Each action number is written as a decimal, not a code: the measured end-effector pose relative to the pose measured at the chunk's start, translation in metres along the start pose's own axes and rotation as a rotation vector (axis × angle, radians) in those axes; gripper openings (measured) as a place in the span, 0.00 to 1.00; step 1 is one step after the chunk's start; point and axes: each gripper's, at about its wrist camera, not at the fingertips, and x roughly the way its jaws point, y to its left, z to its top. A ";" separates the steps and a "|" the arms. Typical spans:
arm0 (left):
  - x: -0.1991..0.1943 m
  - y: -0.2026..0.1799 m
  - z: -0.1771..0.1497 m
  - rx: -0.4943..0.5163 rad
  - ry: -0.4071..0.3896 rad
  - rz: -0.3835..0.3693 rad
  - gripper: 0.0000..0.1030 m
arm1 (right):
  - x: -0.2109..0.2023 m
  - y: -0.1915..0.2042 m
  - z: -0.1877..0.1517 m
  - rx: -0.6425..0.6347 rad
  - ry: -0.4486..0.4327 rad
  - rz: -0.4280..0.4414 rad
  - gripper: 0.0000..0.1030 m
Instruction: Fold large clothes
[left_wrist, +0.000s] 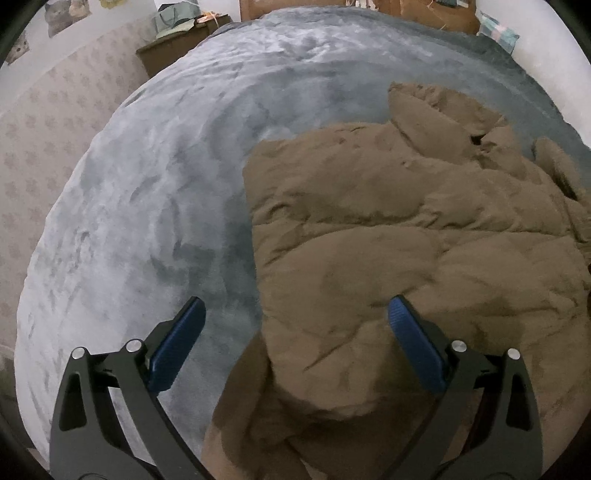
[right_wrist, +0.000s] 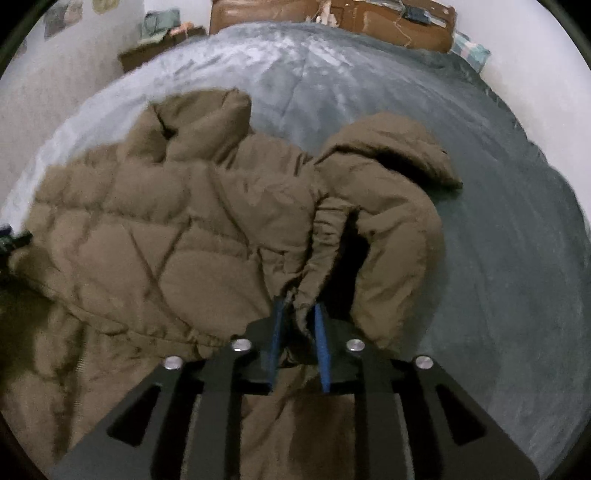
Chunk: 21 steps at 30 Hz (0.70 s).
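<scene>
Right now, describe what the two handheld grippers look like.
Both match. The left gripper has matte black linkage arms with triangular cut-outs, round silver pivot pins, and two flat fingers faced with ribbed blue pads. The right gripper shows the same black frame, silver pins and blue pads. No cables, markings, hands or sleeves show.

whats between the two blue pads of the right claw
A bunched fold of the brown puffer coat sits pinched in the right claw, seen in the right wrist view.
</scene>
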 end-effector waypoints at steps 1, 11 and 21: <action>-0.003 -0.001 0.000 0.001 -0.005 0.003 0.96 | -0.007 -0.006 0.003 0.026 -0.012 0.028 0.23; -0.002 -0.021 0.017 0.049 -0.020 0.012 0.96 | -0.029 -0.057 0.054 0.099 -0.086 -0.029 0.40; 0.004 -0.035 0.037 0.095 -0.030 0.026 0.96 | 0.052 -0.028 0.116 0.064 0.029 -0.049 0.49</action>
